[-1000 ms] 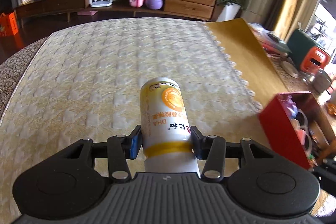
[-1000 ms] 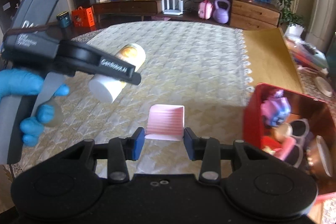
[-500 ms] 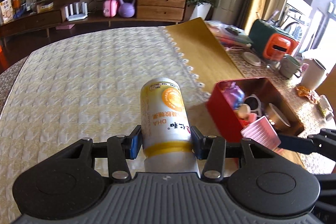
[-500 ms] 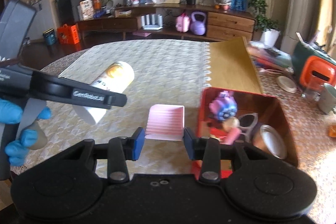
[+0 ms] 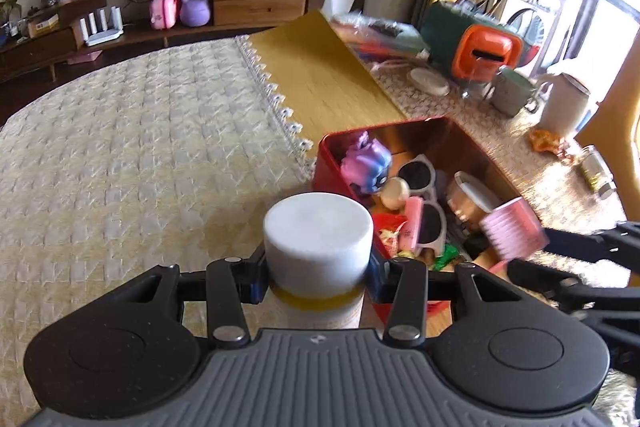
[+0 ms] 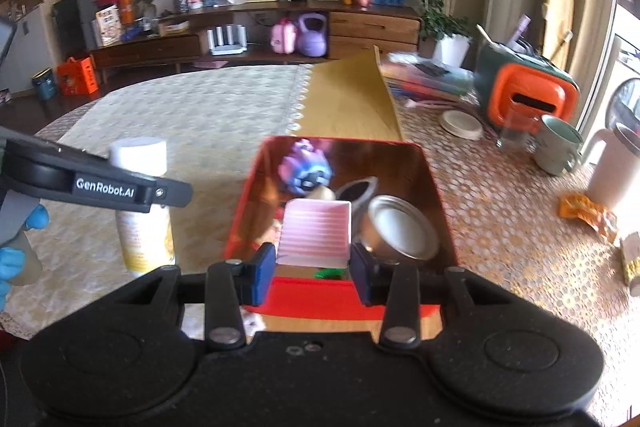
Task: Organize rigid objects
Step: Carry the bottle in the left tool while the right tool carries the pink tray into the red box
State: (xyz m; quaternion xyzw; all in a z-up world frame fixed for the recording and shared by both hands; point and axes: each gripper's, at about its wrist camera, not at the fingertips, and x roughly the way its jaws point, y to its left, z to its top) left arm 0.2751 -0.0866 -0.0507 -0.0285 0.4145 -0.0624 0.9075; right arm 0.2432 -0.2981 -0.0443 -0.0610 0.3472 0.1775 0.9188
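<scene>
My left gripper is shut on a white and yellow bottle, held upright with its white cap toward the camera, just left of the red box. The bottle also shows in the right wrist view. My right gripper is shut on a pink ribbed square dish, held above the near end of the red box. The dish also shows in the left wrist view. The box holds a purple toy, a metal tin, sunglasses and other small things.
The box sits at the edge of a cream quilted cloth beside a yellow mat. To the right stand an orange and green appliance, a green mug, a white jug and stacked books.
The left gripper has swung right and tipped the bottle from lying forward to upright beside the box. The right gripper has carried the pink dish to the right, over the box.
</scene>
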